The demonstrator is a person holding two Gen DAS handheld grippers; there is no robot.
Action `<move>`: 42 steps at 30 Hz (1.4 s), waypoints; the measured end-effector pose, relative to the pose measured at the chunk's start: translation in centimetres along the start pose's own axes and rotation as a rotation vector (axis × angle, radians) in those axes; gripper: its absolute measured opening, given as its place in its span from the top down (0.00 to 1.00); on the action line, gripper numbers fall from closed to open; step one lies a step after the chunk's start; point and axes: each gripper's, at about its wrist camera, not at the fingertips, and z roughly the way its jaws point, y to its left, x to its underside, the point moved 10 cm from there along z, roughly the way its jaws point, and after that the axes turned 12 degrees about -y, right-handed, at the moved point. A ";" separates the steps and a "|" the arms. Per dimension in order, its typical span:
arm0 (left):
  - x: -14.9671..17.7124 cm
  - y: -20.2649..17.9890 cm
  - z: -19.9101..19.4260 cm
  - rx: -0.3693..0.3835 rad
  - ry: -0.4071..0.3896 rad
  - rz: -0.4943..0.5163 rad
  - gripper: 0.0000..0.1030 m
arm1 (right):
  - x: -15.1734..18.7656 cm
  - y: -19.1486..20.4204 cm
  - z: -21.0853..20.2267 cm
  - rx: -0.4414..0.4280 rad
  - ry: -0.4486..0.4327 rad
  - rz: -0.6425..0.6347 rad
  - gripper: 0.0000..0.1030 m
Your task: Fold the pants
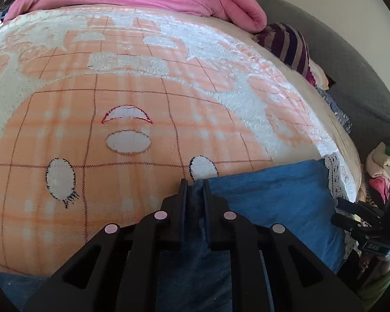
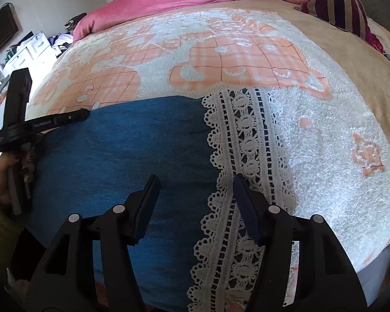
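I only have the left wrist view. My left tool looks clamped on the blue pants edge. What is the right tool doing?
Observer: The right tool is open, its fingers standing over the pants where the blue cloth meets the lace.
Operator: Is any cloth pinched in it?
Observer: No, both fingers stand apart with cloth only below them.
Operator: How far does the lace run?
Observer: The lace trim crosses the whole end of the pants, from the far edge down past the right tool.
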 end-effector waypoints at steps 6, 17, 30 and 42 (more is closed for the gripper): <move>-0.8 0.2 -4.3 -0.001 -0.099 -0.012 0.59 | -2.4 -0.9 -2.4 -0.047 -0.140 0.071 0.43; 3.8 -0.7 -8.2 -0.092 -0.097 0.139 0.52 | -5.0 -6.9 4.1 -0.057 -0.032 0.199 0.68; 5.0 0.6 -7.5 -0.094 -0.100 0.134 0.49 | -5.0 -6.1 4.4 0.161 -0.081 -0.079 0.77; 4.9 -1.8 -13.2 -0.024 -0.132 0.109 0.39 | -1.5 1.1 -7.2 0.031 -0.181 -0.165 0.45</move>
